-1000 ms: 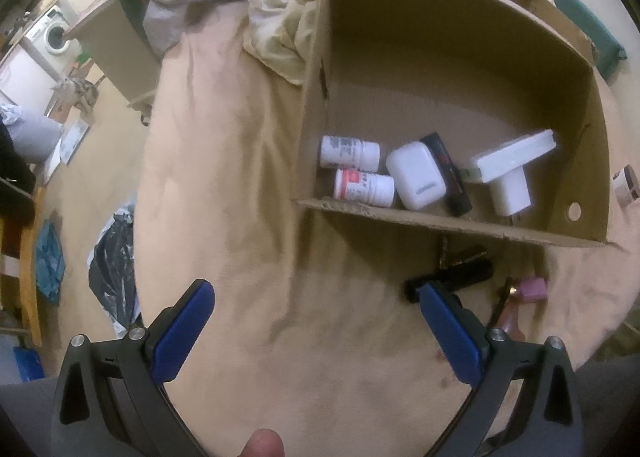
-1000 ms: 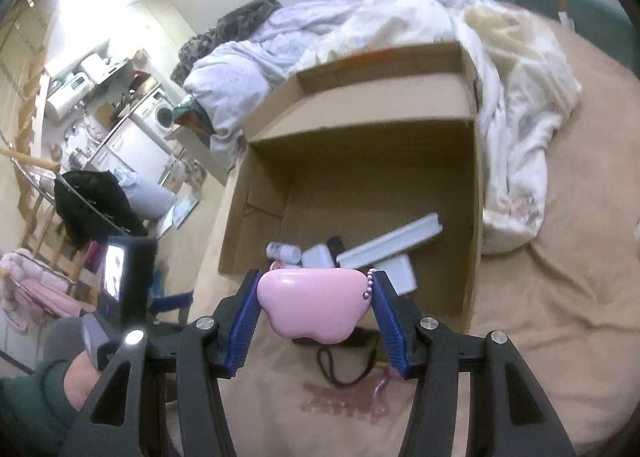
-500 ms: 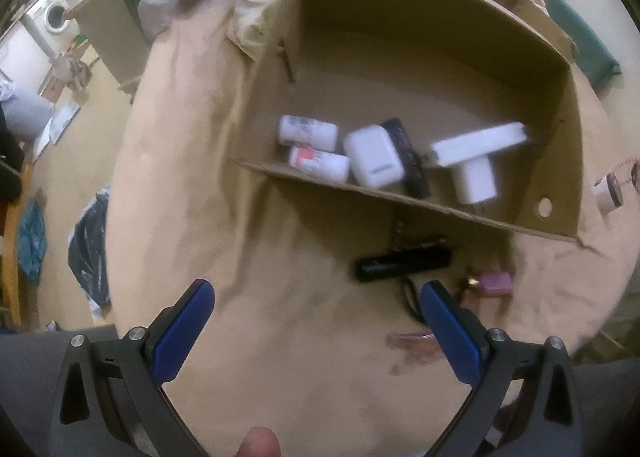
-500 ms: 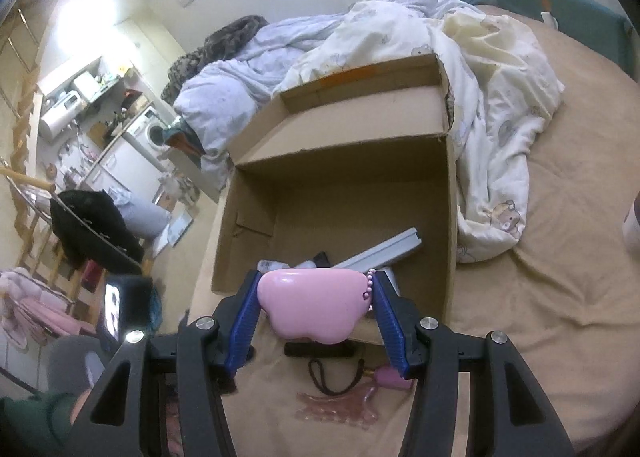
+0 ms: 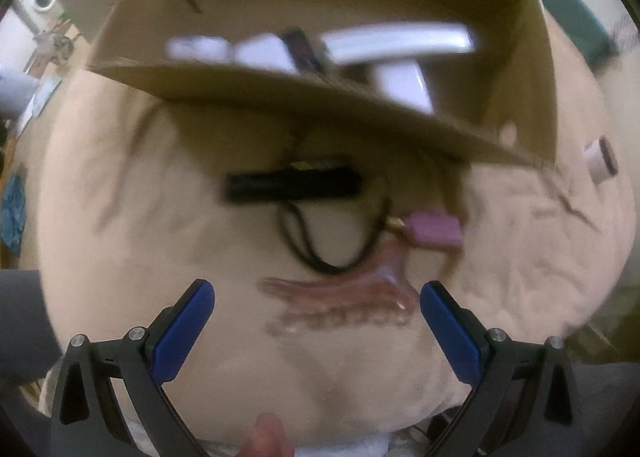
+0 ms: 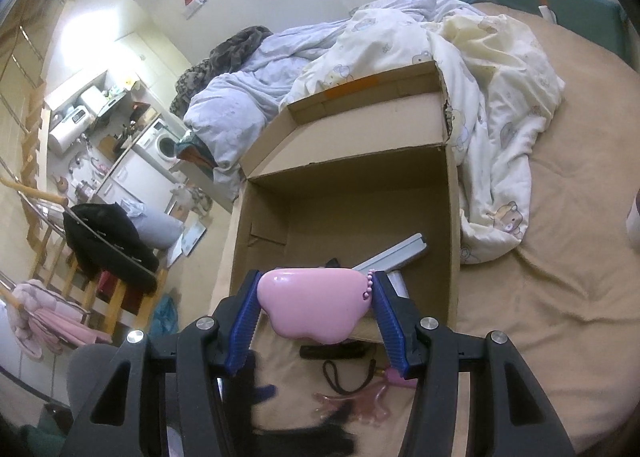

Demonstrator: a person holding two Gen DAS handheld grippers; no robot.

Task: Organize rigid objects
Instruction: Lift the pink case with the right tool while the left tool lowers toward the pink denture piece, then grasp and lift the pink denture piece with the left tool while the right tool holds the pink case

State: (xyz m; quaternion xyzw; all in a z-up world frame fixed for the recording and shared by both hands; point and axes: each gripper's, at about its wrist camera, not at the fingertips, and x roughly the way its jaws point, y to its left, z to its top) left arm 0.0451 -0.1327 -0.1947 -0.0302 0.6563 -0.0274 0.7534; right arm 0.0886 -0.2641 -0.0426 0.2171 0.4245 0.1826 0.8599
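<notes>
**Bed items: pink case, box, loose pieces**

Right tool (image 6: 316,307): clamped on pink case (image 6: 314,307), at cardboard box's (image 6: 452,257) near edge. Left tool (image 5: 318,317): apart, empty; black stick (image 5: 292,184) at 12 o'clock, clear pink piece (image 5: 340,303) between. No legible writing. Bed (image 6: 540,297) open at 3 o'clock.

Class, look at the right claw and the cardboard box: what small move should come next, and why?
Probably carry the right claw forward over the cardboard box wall, then open. It is shut on the pink case, which sits above the near edge, not yet clearly inside where other things already lie.
</notes>
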